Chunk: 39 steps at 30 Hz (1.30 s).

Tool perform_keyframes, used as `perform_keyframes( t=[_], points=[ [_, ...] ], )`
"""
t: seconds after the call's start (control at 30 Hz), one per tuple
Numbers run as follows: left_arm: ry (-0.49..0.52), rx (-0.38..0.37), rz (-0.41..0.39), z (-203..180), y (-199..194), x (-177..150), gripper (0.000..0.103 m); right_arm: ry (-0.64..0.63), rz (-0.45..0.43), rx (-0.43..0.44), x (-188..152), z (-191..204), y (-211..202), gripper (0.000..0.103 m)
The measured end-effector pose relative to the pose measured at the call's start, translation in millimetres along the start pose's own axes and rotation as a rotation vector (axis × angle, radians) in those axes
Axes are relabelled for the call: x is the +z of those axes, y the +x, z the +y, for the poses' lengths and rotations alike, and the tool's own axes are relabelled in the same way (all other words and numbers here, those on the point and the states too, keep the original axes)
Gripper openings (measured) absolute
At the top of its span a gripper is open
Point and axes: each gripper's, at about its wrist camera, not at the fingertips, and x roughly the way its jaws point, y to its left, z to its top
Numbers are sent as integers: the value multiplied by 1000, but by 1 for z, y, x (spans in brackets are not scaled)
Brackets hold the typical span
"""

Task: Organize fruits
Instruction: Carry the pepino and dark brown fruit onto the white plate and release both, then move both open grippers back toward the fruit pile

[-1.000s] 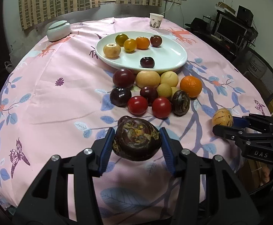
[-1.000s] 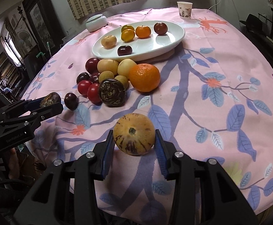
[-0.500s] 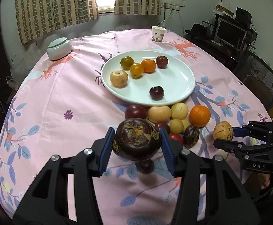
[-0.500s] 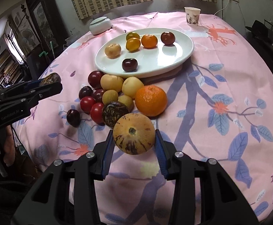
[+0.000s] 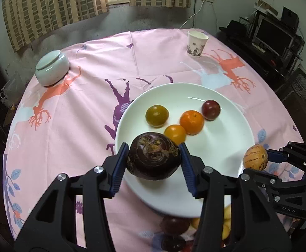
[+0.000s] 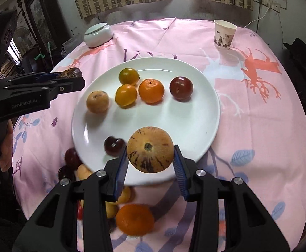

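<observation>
1. Left tool [image 5: 154, 159] is clamped on a dark purple fruit [image 5: 154, 155], held above the near rim of the white plate [image 5: 226, 147].
2. Right tool [image 6: 151, 157] grips a tan, purple-streaked melon [image 6: 150, 152] over the plate's front edge.
3. On the plate: a green-yellow fruit [image 6: 128, 76], two oranges, a dark plum [image 6: 181, 88].
4. More fruit sits on the pink worktop [image 6: 258, 115] beside the plate.

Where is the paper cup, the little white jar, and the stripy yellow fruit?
paper cup [image 6: 224, 34]: right wrist view, its side wall.
white jar [image 5: 52, 68]: left wrist view, its rounded body.
stripy yellow fruit [image 6: 150, 149]: right wrist view, its stem end.
</observation>
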Motion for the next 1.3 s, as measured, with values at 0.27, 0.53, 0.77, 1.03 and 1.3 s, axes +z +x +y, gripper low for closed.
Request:
perform_keyframes(
  t=[0.27,0.53,0.77,1.03,1.3],
  points=[
    [-39,23,77,15,54,23,50,-25,0,-63,39,-19,46,42],
    [-44,10,109,17,69,28,50,-48,5,-76,45,-17,62,42],
    [-73,-16,72,21,45,30,75,-138,-109,-207,50,-9,38,68],
    [-57,-53,-112,12,-62,-17,96,-17,-138,-154,18,-22,-29,73],
    [-85,-40,-187,-12,-98,-120,100,38,-154,-37,-59,15,-72,74]
  ],
)
